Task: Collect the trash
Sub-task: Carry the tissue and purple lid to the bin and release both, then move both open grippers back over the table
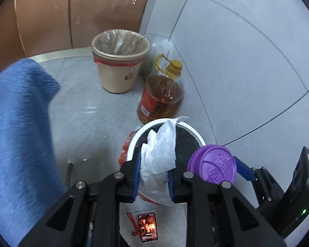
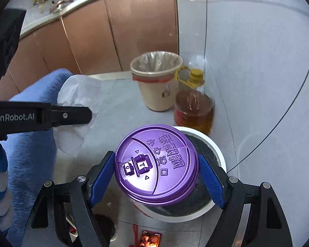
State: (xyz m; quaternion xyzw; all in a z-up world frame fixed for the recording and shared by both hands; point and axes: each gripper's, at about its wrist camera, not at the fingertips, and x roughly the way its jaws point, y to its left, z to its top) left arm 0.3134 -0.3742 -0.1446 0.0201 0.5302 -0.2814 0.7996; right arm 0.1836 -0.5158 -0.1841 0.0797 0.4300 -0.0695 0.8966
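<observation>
Squeezing a crumpled white tissue in the left tongs, right tongs clamped on a purple cup lid, both above a white bin, another lined bin by a wall.

The words "GenRobot.AI" stand in white letters on the black body of the left gripper, seen from the right wrist camera. The purple cup lid carries raised Chinese characters, among them 小心烫, together with small triangles, a small square and a letter "T" on its tab. The oil bottle has a red label, but its print is too small to read.
</observation>
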